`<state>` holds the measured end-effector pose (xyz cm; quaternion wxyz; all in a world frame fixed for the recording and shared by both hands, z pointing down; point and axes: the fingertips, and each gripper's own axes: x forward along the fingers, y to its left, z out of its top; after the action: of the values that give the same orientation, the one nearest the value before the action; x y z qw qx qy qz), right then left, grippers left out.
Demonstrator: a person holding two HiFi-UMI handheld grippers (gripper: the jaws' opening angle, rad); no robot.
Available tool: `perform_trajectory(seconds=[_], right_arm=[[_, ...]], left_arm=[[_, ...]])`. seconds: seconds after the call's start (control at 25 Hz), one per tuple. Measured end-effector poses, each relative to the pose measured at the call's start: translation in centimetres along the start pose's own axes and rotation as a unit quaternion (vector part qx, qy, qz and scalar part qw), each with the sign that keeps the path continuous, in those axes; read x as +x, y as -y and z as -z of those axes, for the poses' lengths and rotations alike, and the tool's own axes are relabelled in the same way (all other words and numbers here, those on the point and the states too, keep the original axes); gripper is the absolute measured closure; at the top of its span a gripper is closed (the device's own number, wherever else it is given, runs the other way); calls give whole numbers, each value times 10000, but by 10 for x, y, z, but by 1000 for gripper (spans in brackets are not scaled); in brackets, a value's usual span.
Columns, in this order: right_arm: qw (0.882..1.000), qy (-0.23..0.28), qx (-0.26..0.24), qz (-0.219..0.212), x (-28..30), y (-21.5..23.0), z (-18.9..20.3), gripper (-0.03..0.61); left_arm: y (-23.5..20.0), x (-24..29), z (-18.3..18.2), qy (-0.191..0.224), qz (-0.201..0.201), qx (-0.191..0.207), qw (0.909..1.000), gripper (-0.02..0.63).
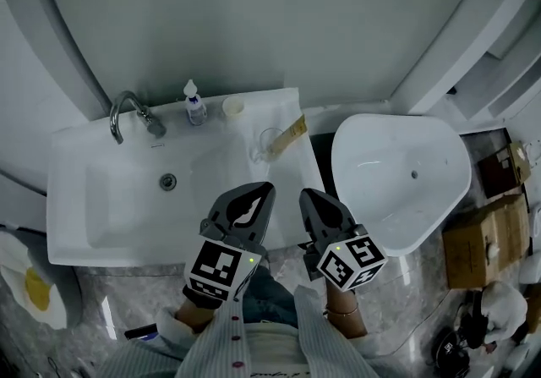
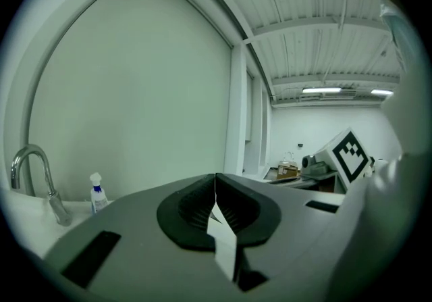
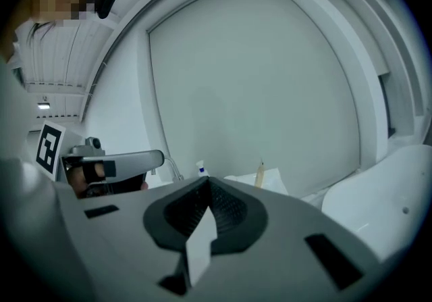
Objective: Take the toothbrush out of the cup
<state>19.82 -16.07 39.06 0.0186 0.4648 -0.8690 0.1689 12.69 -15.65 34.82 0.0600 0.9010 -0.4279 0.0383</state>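
Observation:
A clear cup (image 1: 267, 146) stands on the right ledge of the white washbasin (image 1: 84, 199). A tan toothbrush (image 1: 292, 133) leans out of it toward the right. In the right gripper view the toothbrush (image 3: 260, 173) pokes up just beyond the jaws, and the cup is hidden there. My left gripper (image 1: 264, 190) and right gripper (image 1: 308, 195) hover side by side over the basin's front right corner, short of the cup. Both are shut with nothing between the jaws. The left gripper (image 2: 215, 176) and the right gripper (image 3: 208, 180) each show jaws closed to a thin line.
A chrome tap (image 1: 127, 112), a small bottle with a blue label (image 1: 195, 104) and a cream cup (image 1: 232, 106) stand along the basin's back edge. A white toilet bowl (image 1: 397, 178) sits close on the right. Cardboard boxes (image 1: 486, 241) lie on the floor beyond it.

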Motion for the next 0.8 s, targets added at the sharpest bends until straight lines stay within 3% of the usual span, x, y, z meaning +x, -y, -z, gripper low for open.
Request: perform_trajectory(seconds=[0.4,0.8], right_arm=[[9998,-125,25,-173,26,1,0,567],[9998,-185,47,-8,61,17,-6,566]], left_arm=[[-18,10,2,-73,-80,-39,9999,597],[-53,33,-2,-62,-38,12,10000,597]])
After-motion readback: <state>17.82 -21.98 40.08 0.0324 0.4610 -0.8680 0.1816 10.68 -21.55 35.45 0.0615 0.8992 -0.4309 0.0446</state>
